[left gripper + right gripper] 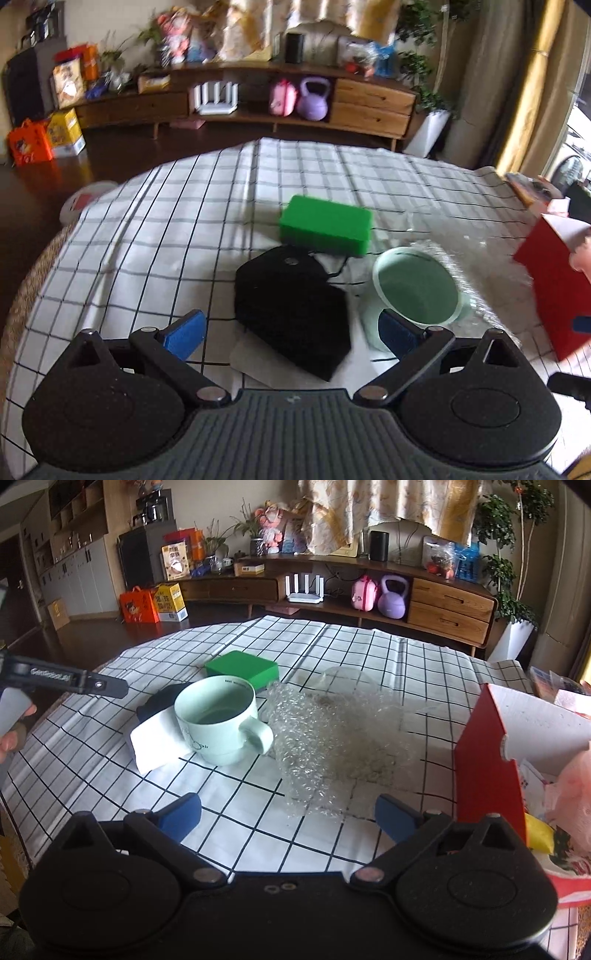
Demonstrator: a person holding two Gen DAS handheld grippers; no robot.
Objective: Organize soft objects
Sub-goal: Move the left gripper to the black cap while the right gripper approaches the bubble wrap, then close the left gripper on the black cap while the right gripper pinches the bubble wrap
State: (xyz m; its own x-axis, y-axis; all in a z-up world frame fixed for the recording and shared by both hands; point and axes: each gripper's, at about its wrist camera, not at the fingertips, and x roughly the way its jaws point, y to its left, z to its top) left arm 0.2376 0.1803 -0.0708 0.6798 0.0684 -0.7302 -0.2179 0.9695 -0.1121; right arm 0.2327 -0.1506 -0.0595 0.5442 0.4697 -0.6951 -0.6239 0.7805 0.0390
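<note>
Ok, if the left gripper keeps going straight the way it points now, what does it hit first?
Most likely the black pouch: it lies centred between the open left gripper's fingers, nearest to them. The mint mug sits just right of that line, the green sponge block farther behind. Depth is uncertain.

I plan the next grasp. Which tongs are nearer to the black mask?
Left. The left tongs are open right over the black mask, which lies between the fingers. The right tongs are open farther away, behind the mug and bubble wrap.
</note>
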